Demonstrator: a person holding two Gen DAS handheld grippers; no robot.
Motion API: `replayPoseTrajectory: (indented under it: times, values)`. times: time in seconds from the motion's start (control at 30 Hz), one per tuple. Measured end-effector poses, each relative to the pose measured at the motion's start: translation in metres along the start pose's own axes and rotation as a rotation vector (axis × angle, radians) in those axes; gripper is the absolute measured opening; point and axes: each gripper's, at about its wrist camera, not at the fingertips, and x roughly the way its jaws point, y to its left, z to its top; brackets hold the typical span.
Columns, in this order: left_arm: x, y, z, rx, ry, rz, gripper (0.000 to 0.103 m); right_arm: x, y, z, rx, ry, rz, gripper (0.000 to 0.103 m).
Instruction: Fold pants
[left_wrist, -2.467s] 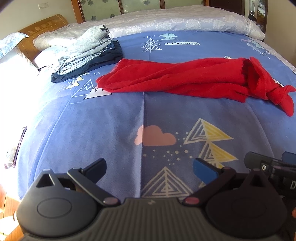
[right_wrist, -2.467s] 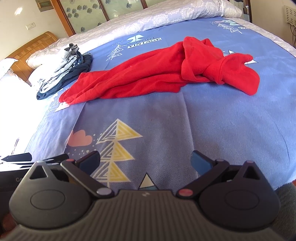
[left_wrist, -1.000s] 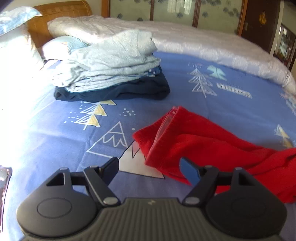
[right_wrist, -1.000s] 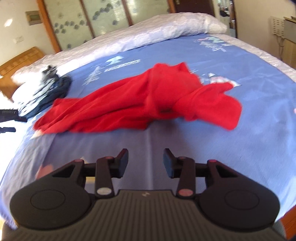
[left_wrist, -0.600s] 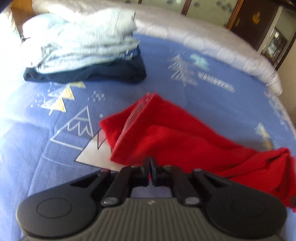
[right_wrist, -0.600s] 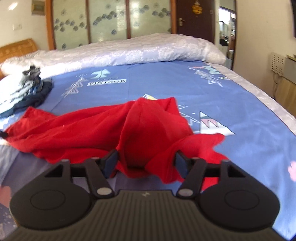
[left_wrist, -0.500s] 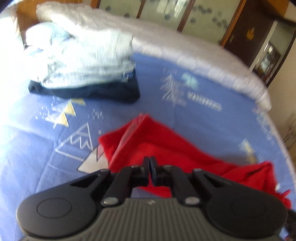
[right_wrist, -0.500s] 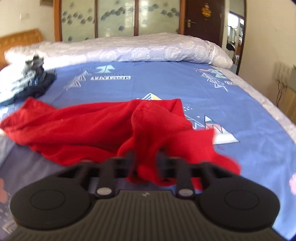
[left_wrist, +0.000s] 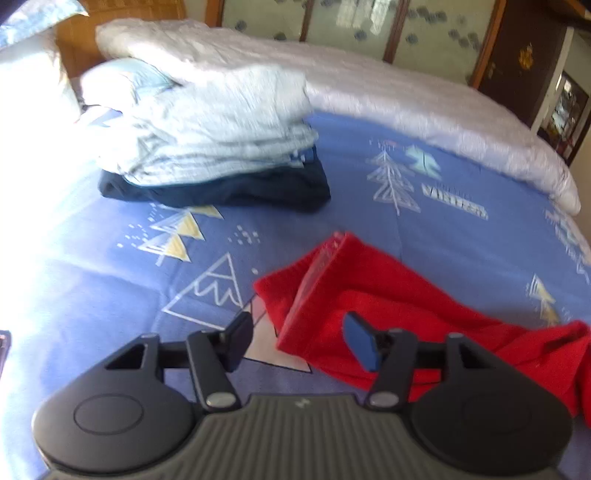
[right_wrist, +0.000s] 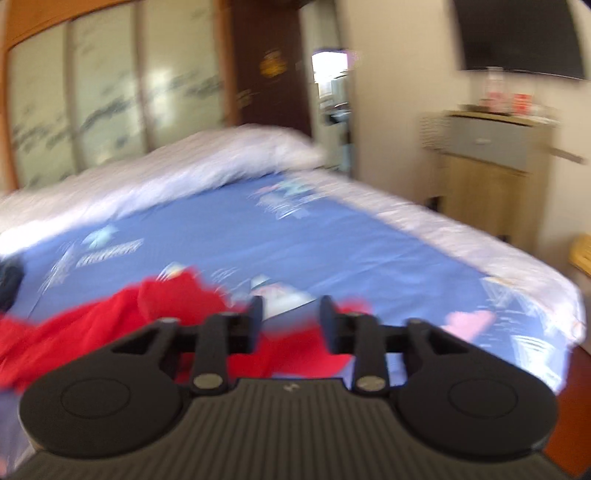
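Left wrist view. The red pants (left_wrist: 388, 295) lay on the blue patterned bedsheet (left_wrist: 424, 229), running from the middle of the frame toward the right edge. Their near end, with a pale lining showing at its folded edge, sat between the two fingers of the left gripper (left_wrist: 297, 339). The jaws were parting. The left finger stood over bare sheet, clear of the cloth. The right finger, with a blue pad, stood in front of the red fabric; whether it touched could not be determined. No grip on the fabric was evident. Beyond the pants and well apart from them, a stack of folded clothes (left_wrist: 218, 147) rested on the sheet, pale blue items on a dark navy one. A white quilt (left_wrist: 406, 99) lay rolled along the far side of the bed.

Right wrist view. The frame was heavily blurred. The right gripper (right_wrist: 291, 317) pointed across the bed, its jaws parting, with sheet visible through the gap between the fingers. Red pants fabric (right_wrist: 110, 325) lay bunched at lower left, beneath and behind the fingers; no cloth was seen clamped between the pads. A wooden cabinet (right_wrist: 491, 177) stood against the wall on the right.
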Motion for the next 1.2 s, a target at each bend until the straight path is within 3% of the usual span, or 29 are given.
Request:
replayPoseTrajectory:
  times: [0.03,0.07,0.13,0.2,0.27,0.33,0.37,0.4,0.43,0.47,0.53,0.67,0.87,0.93,1.0,1.03,1.1,1.17,1.2]
  values:
    - [0.012,-0.001,-0.002,0.008,0.015,0.01,0.069,-0.001,0.002,0.002,-0.003,-0.015,0.018,0.048]
    - [0.023,-0.002,-0.002,0.012,0.029,0.021,0.071,-0.001,0.01,0.004,-0.038,-0.019,0.045,0.056]
    - [0.043,-0.005,-0.007,0.017,0.074,0.022,0.067,0.002,0.034,0.005,-0.135,-0.012,0.112,0.066]
    - [0.061,-0.009,-0.011,0.02,0.126,-0.008,0.056,0.014,0.059,0.005,-0.192,0.009,0.2,0.077]
    - [0.071,-0.011,-0.015,0.019,0.158,-0.013,0.035,0.035,0.08,0.001,-0.228,0.071,0.277,0.085]
    - [0.072,-0.01,-0.016,-0.002,0.164,-0.04,0.029,0.06,0.102,-0.009,-0.287,0.126,0.29,0.085]
    - [0.067,-0.008,-0.016,-0.023,0.166,-0.047,0.025,0.074,0.109,-0.017,-0.332,0.152,0.283,0.074]
    - [0.06,-0.007,-0.014,-0.039,0.163,-0.06,0.024,0.087,0.117,-0.026,-0.391,0.189,0.285,0.026]
    - [0.05,-0.004,-0.013,-0.052,0.148,-0.072,0.023,0.095,0.122,-0.033,-0.444,0.227,0.264,0.007]
    - [0.033,-0.001,-0.01,-0.073,0.119,-0.095,0.023,0.098,0.121,-0.034,-0.446,0.245,0.233,0.009]
    - [-0.003,0.01,-0.008,-0.12,0.061,-0.156,0.023,0.085,0.096,-0.019,-0.297,0.192,0.283,0.009]
    - [-0.072,0.032,-0.013,-0.197,-0.001,-0.25,0.022,0.041,0.048,0.008,-0.187,0.099,0.282,0.009]
    - [-0.161,0.058,-0.026,-0.276,-0.101,-0.318,0.022,-0.004,-0.037,0.014,-0.061,0.112,0.17,0.009]
    - [-0.186,0.068,-0.026,-0.307,-0.145,-0.324,0.022,-0.005,-0.057,0.008,-0.041,0.139,0.077,0.013]
    - [-0.209,0.076,-0.023,-0.33,-0.191,-0.318,0.022,0.002,-0.077,0.003,0.029,0.181,-0.037,0.046]
    - [-0.219,0.081,-0.022,-0.337,-0.209,-0.314,0.022,0.005,-0.086,0.003,0.09,0.178,-0.067,0.05]
    - [-0.237,0.087,-0.018,-0.339,-0.24,-0.302,0.022,0.001,-0.091,0.007,0.178,0.128,-0.046,0.05]
    - [-0.253,0.09,-0.015,-0.334,-0.266,-0.283,0.022,-0.001,-0.073,0.012,0.133,0.11,0.038,0.05]
    - [-0.26,0.091,-0.014,-0.334,-0.276,-0.275,0.022,0.0,-0.057,0.013,0.086,0.108,0.088,0.055]
